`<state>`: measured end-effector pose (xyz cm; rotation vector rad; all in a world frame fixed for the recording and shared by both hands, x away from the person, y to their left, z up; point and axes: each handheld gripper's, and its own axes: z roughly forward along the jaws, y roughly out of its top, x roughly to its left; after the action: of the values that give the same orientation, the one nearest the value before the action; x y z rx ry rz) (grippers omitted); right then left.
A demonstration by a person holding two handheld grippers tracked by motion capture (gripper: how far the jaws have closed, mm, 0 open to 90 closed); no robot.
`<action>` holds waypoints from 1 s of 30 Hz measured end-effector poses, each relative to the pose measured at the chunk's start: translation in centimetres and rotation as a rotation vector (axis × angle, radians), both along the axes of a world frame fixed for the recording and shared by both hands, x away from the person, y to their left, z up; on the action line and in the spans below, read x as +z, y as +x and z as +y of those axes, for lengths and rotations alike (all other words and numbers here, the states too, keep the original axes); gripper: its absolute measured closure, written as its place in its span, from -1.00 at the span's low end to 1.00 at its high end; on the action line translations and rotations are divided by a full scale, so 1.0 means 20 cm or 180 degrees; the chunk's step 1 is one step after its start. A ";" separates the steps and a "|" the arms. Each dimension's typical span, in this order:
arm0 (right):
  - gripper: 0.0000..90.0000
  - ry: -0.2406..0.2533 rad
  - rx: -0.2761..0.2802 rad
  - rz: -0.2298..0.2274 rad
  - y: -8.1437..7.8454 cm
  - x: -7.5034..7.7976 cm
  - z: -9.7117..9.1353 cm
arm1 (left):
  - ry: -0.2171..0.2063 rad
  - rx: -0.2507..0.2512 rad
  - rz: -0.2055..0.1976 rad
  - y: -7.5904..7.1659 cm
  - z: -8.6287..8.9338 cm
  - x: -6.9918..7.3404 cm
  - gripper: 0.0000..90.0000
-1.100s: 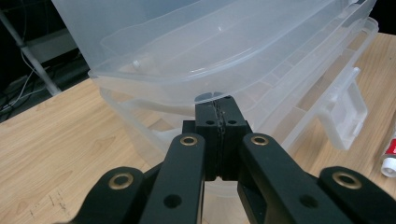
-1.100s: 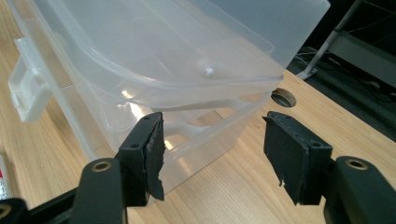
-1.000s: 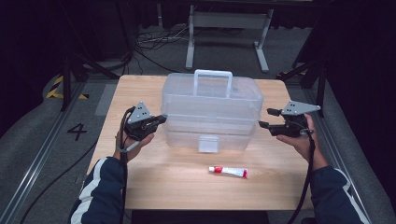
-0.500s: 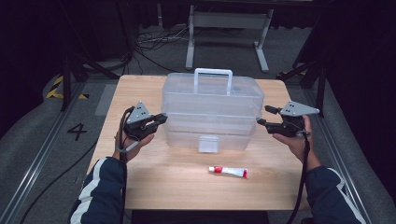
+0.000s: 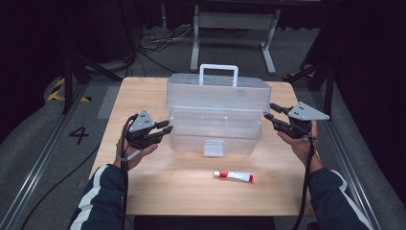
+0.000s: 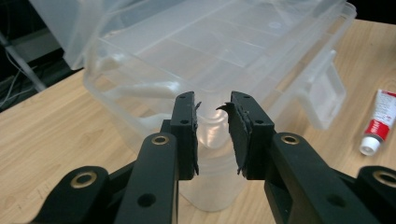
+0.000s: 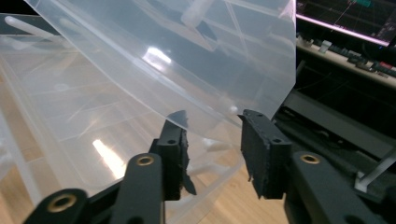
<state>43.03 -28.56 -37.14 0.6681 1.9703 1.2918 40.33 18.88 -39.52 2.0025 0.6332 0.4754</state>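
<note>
A clear plastic box (image 5: pixel 215 132) with a white handle (image 5: pixel 219 72) stands mid-table, its lid (image 5: pixel 218 93) slightly raised. My left gripper (image 5: pixel 167 127) is at the box's left end. In the left gripper view this gripper (image 6: pixel 212 105) has a narrow gap between its jaws, which have just been opening; the box wall (image 6: pixel 210 135) shows behind the gap, unpinched. My right gripper (image 5: pixel 269 111) is at the right end. Seen close, the right gripper (image 7: pixel 212 123) has just been closing, with the lid's edge (image 7: pixel 219 112) between its jaws and neither pad pressing it.
A red-and-white tube (image 5: pixel 234 176) lies on the wooden table (image 5: pixel 143 191) in front of the box, and the tube (image 6: pixel 379 119) also appears at the right of the left gripper view. Cables and a metal stand (image 5: pixel 230 21) are on the floor beyond the table.
The right gripper's jaws have narrowed at the lid's right end. The left gripper's jaws have parted a little. Both hands kept their places.
</note>
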 end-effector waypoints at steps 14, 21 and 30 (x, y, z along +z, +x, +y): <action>0.59 0.0018 -0.0131 -0.0274 0.00 0.01 0.03 | 0.0094 -0.0155 0.0090 -0.01 -0.05 -0.05 0.58; 0.64 0.0090 -0.0255 -0.0374 0.01 0.01 0.05 | 0.0129 -0.0197 0.0108 -0.01 -0.07 -0.06 0.47; 0.71 0.0150 -0.0476 -0.0461 0.02 0.02 0.08 | 0.0182 -0.0282 0.0112 -0.01 -0.14 -0.07 0.37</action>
<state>43.46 -26.97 -36.65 0.7102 1.7449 1.2623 40.16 16.15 -40.92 2.0875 0.5552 0.4099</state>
